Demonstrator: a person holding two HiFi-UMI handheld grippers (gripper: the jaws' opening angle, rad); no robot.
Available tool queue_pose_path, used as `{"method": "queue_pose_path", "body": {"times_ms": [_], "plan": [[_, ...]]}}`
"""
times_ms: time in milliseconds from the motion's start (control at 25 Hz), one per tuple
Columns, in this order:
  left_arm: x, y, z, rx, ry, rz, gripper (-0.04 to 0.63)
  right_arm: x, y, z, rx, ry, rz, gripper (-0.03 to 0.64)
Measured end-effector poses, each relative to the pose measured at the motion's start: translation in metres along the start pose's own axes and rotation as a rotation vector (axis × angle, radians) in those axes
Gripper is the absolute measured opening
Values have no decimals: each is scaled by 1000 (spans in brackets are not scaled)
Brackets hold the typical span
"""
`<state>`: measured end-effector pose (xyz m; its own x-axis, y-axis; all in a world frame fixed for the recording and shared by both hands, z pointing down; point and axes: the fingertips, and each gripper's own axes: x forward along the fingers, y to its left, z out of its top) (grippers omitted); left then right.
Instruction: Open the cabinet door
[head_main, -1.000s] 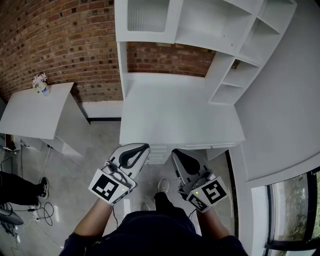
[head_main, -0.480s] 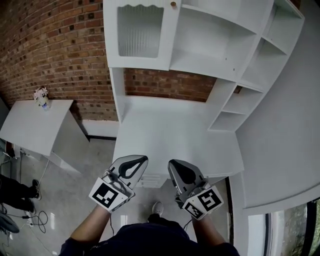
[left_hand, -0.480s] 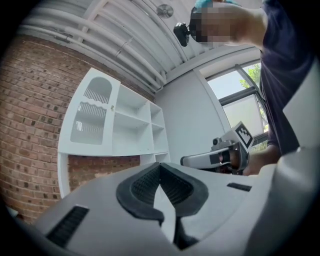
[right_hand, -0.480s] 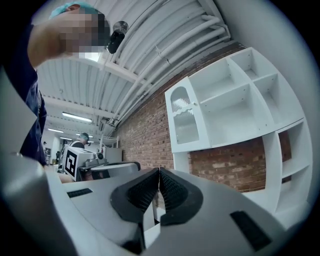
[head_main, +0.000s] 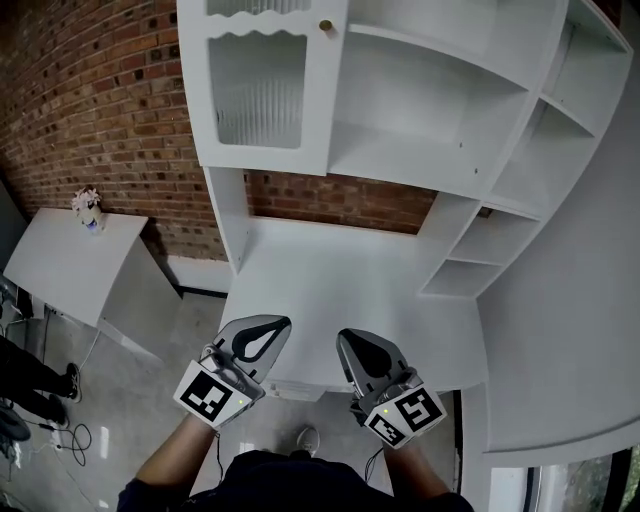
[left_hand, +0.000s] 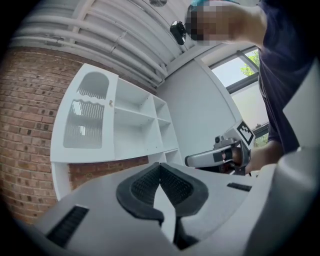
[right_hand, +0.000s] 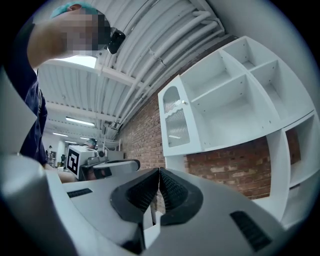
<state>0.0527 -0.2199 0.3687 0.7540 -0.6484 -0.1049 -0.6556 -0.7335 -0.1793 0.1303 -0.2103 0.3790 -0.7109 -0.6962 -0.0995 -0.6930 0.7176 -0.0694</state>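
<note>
The white cabinet door (head_main: 262, 90) with a ribbed glass pane hangs closed at the upper left of the shelf unit, with a small round knob (head_main: 325, 25) at its top right corner. The same door (left_hand: 90, 117) shows in the left gripper view, and the door (right_hand: 176, 125) in the right gripper view. My left gripper (head_main: 268, 325) and right gripper (head_main: 349, 340) hover side by side over the near edge of the white desk (head_main: 340, 290), well short of the door. Both are shut with nothing between the jaws. The left gripper (left_hand: 160, 167) and right gripper (right_hand: 159, 172) point slightly upward towards the shelves.
Open white shelves (head_main: 440, 90) fill the unit right of the door, with smaller cubbies (head_main: 480, 250) further right. A brick wall (head_main: 90, 100) stands behind. A low white table (head_main: 60, 255) with a small flower pot (head_main: 90, 205) is at the left. Cables lie on the floor (head_main: 60, 440).
Both grippers have moved forward to the desk's near edge. The view has tilted up, so the cabinet door and its knob now show fully.
</note>
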Motion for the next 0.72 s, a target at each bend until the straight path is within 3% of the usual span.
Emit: {"method": "queue_pose_path", "body": {"times_ms": [480,720], "plan": [[33,45,20,90,-45,-3,8,44,-20,15,-36,-15,17,23],[49,84,38,213,-47,-28,8,70,-23,23,-61,-33,-28,23]]}}
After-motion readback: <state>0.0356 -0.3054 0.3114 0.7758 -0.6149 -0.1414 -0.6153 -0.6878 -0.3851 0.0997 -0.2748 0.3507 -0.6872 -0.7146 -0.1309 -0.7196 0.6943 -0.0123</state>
